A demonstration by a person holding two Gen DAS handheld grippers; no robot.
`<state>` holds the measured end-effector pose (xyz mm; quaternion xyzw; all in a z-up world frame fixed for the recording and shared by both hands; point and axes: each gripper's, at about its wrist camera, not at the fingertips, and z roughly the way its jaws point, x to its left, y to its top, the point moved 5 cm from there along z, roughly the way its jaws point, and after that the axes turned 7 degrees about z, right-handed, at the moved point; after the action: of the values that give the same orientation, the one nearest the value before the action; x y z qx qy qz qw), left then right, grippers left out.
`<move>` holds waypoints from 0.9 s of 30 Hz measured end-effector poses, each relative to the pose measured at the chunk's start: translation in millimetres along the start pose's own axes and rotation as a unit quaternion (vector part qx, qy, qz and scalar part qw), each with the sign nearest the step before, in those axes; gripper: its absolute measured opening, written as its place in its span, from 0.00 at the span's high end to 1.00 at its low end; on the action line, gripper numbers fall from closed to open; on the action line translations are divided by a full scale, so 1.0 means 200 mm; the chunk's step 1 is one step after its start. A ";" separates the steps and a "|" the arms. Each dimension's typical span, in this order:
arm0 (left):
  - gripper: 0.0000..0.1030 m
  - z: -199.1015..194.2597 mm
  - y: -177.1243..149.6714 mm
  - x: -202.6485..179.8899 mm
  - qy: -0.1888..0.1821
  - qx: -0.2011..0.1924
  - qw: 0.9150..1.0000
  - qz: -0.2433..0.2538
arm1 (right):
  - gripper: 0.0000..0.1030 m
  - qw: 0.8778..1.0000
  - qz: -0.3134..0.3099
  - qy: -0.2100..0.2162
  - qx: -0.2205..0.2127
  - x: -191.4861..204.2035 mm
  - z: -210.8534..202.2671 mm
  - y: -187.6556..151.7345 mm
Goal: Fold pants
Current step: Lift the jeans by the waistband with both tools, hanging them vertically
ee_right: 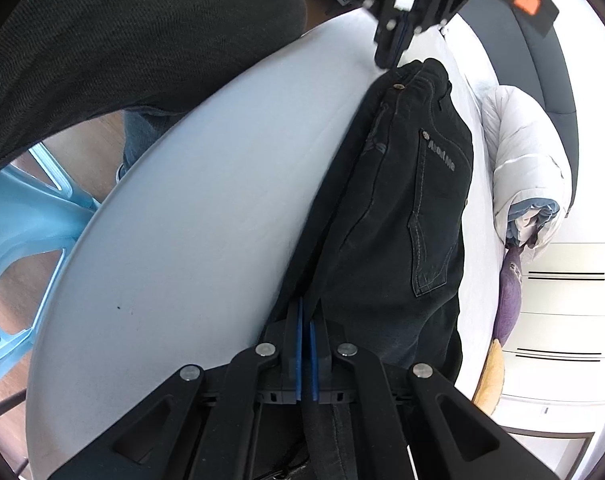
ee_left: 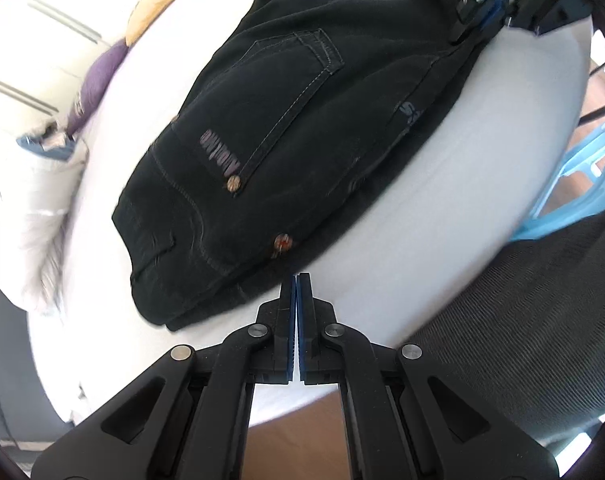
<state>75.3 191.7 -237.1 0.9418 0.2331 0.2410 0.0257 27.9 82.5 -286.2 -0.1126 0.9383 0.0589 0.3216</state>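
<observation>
Black denim pants (ee_left: 294,128) lie folded on a white bed (ee_left: 442,208), back pocket up. My left gripper (ee_left: 296,280) is shut and empty, its tips just off the near waist edge of the pants. My right gripper (ee_right: 306,308) is shut on a fold of the pants (ee_right: 402,208), with cloth pinched between its blue pads. In the left wrist view the right gripper (ee_left: 478,4) shows at the far end of the pants. In the right wrist view the left gripper (ee_right: 394,56) sits at the pants' far end.
A white duvet (ee_right: 530,168) and purple and yellow pillows (ee_right: 506,312) lie along the bed's far side. A light blue plastic stool (ee_right: 26,216) stands on the wooden floor by the bed. The person's dark clothing (ee_right: 122,28) is close by.
</observation>
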 end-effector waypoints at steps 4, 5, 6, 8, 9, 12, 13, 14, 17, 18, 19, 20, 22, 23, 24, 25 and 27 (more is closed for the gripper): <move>1.00 -0.18 0.05 0.16 0.009 -0.038 0.997 -0.067 | 0.94 1.000 -0.003 -0.017 0.002 0.02 0.01 0.02; 1.00 -0.22 0.08 0.22 0.010 -0.053 0.995 -0.089 | 0.94 1.000 -0.001 -0.021 0.002 0.02 0.02 0.02; 1.00 -0.25 0.11 0.27 0.007 -0.068 0.992 -0.109 | 0.94 1.000 0.000 -0.024 0.002 0.03 0.02 0.02; 1.00 -0.27 0.20 0.34 0.016 -0.084 0.989 -0.123 | 0.94 1.000 0.000 -0.030 0.002 0.04 0.01 0.03; 1.00 -0.24 0.25 0.35 0.025 -0.082 0.989 -0.120 | 0.93 1.000 0.000 -0.031 0.003 0.04 0.01 0.03; 1.00 -0.10 0.37 0.36 0.011 -0.065 0.991 -0.115 | 0.93 1.000 0.007 -0.030 0.000 0.05 -0.01 0.03; 1.00 -0.03 0.39 0.35 -0.001 -0.056 0.992 -0.111 | 0.93 1.000 0.012 -0.028 -0.002 0.05 -0.01 0.02; 1.00 0.02 0.39 0.33 -0.010 -0.043 0.993 -0.106 | 0.93 0.999 0.014 -0.028 -0.002 0.05 -0.01 0.02; 1.00 0.20 0.33 0.25 -0.017 0.008 0.997 -0.074 | 0.93 0.999 0.012 -0.034 -0.002 0.06 -0.02 0.01; 1.00 0.21 0.30 0.23 -0.014 0.012 0.998 -0.067 | 0.93 0.999 0.015 -0.034 -0.003 0.06 -0.02 0.01; 1.00 0.21 0.29 0.22 -0.014 0.011 0.997 -0.070 | 0.93 0.999 0.019 -0.033 -0.003 0.06 -0.02 0.01; 1.00 0.21 0.28 0.23 -0.017 0.010 0.997 -0.079 | 0.93 0.999 0.021 -0.033 -0.002 0.06 -0.01 0.01; 1.00 0.21 0.26 0.24 -0.022 0.009 0.995 -0.093 | 0.93 0.999 0.018 -0.045 0.004 0.07 0.00 0.01; 1.00 0.22 0.25 0.24 -0.018 0.013 0.996 -0.090 | 0.93 0.998 0.009 -0.056 0.007 0.08 0.01 0.02; 1.00 0.22 0.25 0.24 -0.013 0.017 0.996 -0.084 | 0.93 0.998 0.000 -0.067 0.008 0.10 0.00 0.02; 1.00 0.22 0.25 0.25 -0.009 0.020 0.997 -0.078 | 0.93 0.996 -0.008 -0.083 0.009 0.12 0.00 0.02; 1.00 0.20 0.28 0.27 0.002 0.028 0.996 -0.083 | 0.77 0.995 0.004 -0.104 0.009 0.11 -0.02 0.01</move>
<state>159.7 168.8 -238.7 0.9190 0.3173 0.2332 0.0191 8.1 80.6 -295.4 -0.0990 0.9007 0.0632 0.4183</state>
